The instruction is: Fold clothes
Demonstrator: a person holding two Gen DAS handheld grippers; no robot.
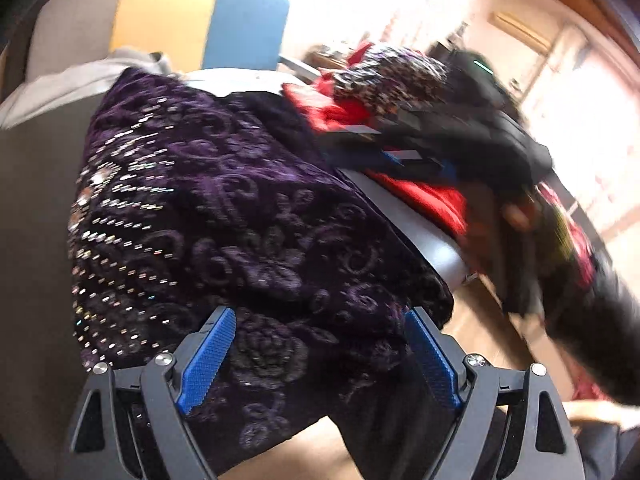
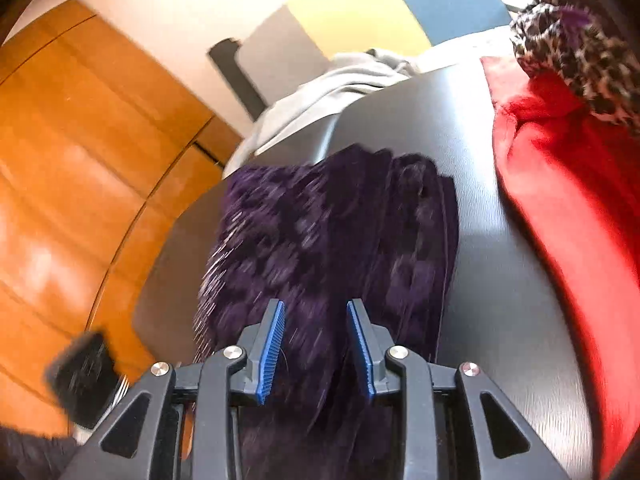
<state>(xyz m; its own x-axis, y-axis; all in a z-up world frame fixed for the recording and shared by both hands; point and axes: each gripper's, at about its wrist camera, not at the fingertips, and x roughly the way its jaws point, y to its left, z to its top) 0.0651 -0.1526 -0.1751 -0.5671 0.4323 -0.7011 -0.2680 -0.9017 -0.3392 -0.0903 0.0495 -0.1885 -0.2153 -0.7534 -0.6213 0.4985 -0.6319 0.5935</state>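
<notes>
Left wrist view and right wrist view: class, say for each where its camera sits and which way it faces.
Left wrist view: sits on the left gripper, facing down along its open fingers at the purple garment on the grey table; the person's dark sleeve shows.
Right wrist view: sits on the right gripper, facing down at the same garment; only its parted fingers show.
Shared: purple garment, table, red cloth, leopard-print cloth.
</notes>
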